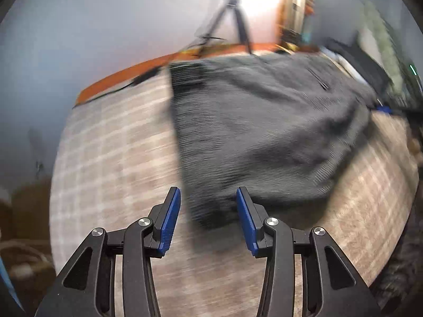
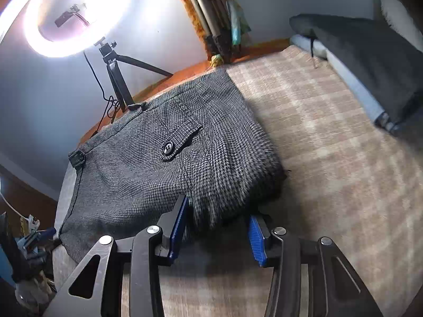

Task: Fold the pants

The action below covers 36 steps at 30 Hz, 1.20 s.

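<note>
The grey woven pants (image 1: pixel 264 121) lie folded in a bundle on the beige checked bedspread (image 1: pixel 111 142). In the right wrist view the pants (image 2: pixel 148 163) show a back pocket with a black button (image 2: pixel 168 148) and the waistband toward the ring light. My left gripper (image 1: pixel 208 198) is open, with the near corner of the bundle between its blue pads (image 1: pixel 171 219). My right gripper (image 2: pixel 219 211) is open, with the pants' near folded edge lying between its fingers. The left wrist view is blurred by motion.
A ring light on a tripod (image 2: pixel 116 76) stands beyond the bed's orange edge (image 2: pixel 185 71). A dark pillow on a blue one (image 2: pixel 370 60) lies at the right. Clutter (image 2: pixel 29 240) sits off the bed at the left. The bedspread (image 2: pixel 330 158) stretches right of the pants.
</note>
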{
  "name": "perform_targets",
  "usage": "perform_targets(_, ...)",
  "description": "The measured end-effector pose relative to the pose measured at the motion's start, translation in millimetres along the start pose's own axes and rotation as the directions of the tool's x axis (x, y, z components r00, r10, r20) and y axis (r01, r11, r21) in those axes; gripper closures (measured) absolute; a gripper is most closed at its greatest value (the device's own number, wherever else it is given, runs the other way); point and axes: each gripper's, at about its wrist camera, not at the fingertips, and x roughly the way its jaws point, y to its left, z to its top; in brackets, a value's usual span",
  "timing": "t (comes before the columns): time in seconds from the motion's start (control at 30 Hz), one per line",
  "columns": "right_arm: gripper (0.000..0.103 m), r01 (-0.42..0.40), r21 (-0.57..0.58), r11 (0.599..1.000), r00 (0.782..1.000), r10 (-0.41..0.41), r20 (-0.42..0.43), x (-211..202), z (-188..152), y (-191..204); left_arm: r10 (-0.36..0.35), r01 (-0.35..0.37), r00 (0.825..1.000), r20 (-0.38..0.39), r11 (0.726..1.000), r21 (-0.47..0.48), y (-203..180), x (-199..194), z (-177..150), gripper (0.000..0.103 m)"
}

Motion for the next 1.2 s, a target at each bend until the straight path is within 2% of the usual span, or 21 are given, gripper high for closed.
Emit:
perform_targets(0.1, 0.056, 0.015, -0.03, 0.999, 0.999, -0.014, 0.033, -21.5, -10.0, 5.9, -0.003, 0.004, 1.0, 0.023, 0.999, -0.05, 6.4, -2.1, -0.1, 0.061)
perform_targets(0.23, 0.056, -0.015, -0.066, 0.998, 0.998, 0.019, 0.057, -42.3, -18.3, 18.2, 0.007, -0.008, 0.999, 0.033, 1.0, 0.016, -16.7, 4.7, 2.9, 0.061)
perform_targets(0.3, 0.054, -0.029, -0.073, 0.997, 0.997, 0.034, 0.064, -47.9, -20.0, 23.1, 0.059, -0.059, 0.998, 0.009, 0.995, 0.084, -31.0, 17.7, 2.1, 0.061)
perform_targets(0.4, 0.053, -0.04, -0.07, 0.997, 0.997, 0.045, 0.069, -54.7, -23.5, 25.7, 0.148, -0.137, 0.987, -0.062, 0.977, 0.161, -41.8, 44.6, -6.4, 0.058)
perform_targets(0.5, 0.053, -0.057, -0.044, 0.997, 0.996, 0.06, 0.066, -58.2, -26.5, 21.8, 0.172, -0.159, 0.984, -0.053, 0.97, 0.186, -47.7, 46.2, -9.9, 0.058)
perform_targets(0.7, 0.042, -0.076, 0.016, 0.997, 0.994, 0.074, 0.082, -60.4, -28.6, 10.4, 0.139, -0.141, 0.99, 0.02, 0.978, 0.157, -57.2, 14.7, 9.1, 0.058)
perform_targets(0.83, 0.042, -0.081, 0.074, 0.994, 0.994, 0.076, 0.073, -46.3, -26.0, -1.0, 0.089, -0.102, 0.993, 0.077, 0.978, 0.183, -88.0, 5.3, 33.3, 0.058)
perform_targets(1.07, 0.042, -0.124, 0.241, 0.963, 0.992, 0.11, 0.068, -7.9, -19.5, -37.5, 0.004, -0.028, 0.996, 0.092, 0.965, 0.262, -146.9, 44.3, 68.9, 0.058)
perform_targets(1.2, 0.042, -0.163, 0.312, 0.936, 0.986, 0.147, 0.075, 9.3, -17.6, -54.8, 0.011, -0.028, 0.998, 0.06, 0.957, 0.288, -161.1, 76.4, 72.9, 0.058)
